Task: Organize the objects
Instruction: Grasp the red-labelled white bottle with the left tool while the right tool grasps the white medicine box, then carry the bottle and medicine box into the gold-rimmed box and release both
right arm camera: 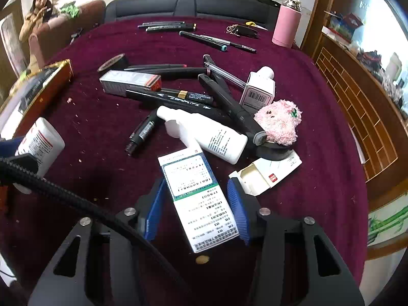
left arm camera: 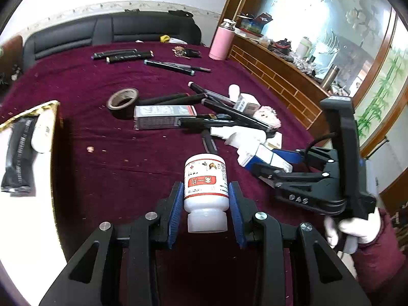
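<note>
Left gripper (left arm camera: 206,201): jaws narrowed onto a white pill bottle (left arm camera: 206,186), blue pads pressing both its sides; cap end toward the camera, red label facing up. The bottle is held over the maroon tablecloth (left arm camera: 102,158).

Right gripper (right arm camera: 197,204): a green-and-white medicine box (right arm camera: 197,196) lies between the blue pads, skewed; its left edge meets the left pad, while a gap shows at the right pad. Firm grip cannot be confirmed. A gloved hand (left arm camera: 354,229) holds this gripper at the right of the left wrist view.

Just beyond the box: a white spray bottle (right arm camera: 204,132) lying on its side, an opened white carton (right arm camera: 265,176) to its right, and a pink plush toy (right arm camera: 279,122) sitting on a black tape roll.

Mid-table: crossed black markers (right arm camera: 178,98) and a grey-and-red box (right arm camera: 130,81). A brown tape roll (left arm camera: 122,102) lies left of them.

Left edge: a gold-rimmed box (left arm camera: 54,127) holding a black packet.

Far side: more pens (right arm camera: 165,26), keys (right arm camera: 242,30), a pink flask (right arm camera: 287,24) at far right.
</note>
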{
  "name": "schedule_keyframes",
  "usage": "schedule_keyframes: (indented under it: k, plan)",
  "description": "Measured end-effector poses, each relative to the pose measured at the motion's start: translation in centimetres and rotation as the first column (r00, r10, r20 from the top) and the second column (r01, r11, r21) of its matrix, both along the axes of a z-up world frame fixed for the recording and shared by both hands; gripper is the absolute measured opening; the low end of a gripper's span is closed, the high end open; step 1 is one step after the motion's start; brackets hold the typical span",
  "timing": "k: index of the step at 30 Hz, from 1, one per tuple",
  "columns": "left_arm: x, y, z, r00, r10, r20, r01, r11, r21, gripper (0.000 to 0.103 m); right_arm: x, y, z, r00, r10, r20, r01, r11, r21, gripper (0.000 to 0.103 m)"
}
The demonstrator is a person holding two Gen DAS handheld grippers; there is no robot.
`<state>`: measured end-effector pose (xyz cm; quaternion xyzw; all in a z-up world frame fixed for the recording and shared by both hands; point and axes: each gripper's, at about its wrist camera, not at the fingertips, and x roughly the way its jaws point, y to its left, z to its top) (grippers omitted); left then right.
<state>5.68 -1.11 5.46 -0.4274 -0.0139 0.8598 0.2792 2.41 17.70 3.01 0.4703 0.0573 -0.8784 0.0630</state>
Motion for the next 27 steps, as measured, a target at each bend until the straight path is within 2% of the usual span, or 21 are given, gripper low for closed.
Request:
schedule_keyframes:
  k: [2,4,12,19,27]
  plan:
    - [0.4,-0.3,0.3,1.000,0.007,-0.016,-0.007,1.000,-0.011,0.030,0.3,0.0,0.4,1.000,0.000,0.010,0.001,1.000,-0.030,0.035]
    - [1.0,-0.7,0.8,0.999,0.022,-0.040,-0.023,0.999,-0.023,0.030,0.8,-0.2,1.0,1.000,0.002,0.004,-0.001,0.999,-0.046,0.032]
    - [2.7,-3.1,2.4,0.989,0.079,-0.121,-0.086,0.995,-0.054,0.031,2.8,-2.7,4.9,0.997,0.054,-0.058,-0.060,0.993,-0.099,0.032]
    - [4.2,-5.9,3.6,0.970,0.142,-0.196,-0.159,0.985,-0.072,0.031,4.3,-6.2,7.7,0.987,0.115,-0.112,-0.127,0.986,-0.104,0.033]
    - [4.8,-10.2,4.3,0.946,0.220,-0.237,-0.244,0.967,-0.077,0.031,4.3,-11.1,10.3,0.970,0.194,-0.144,-0.213,0.969,-0.129,0.033]
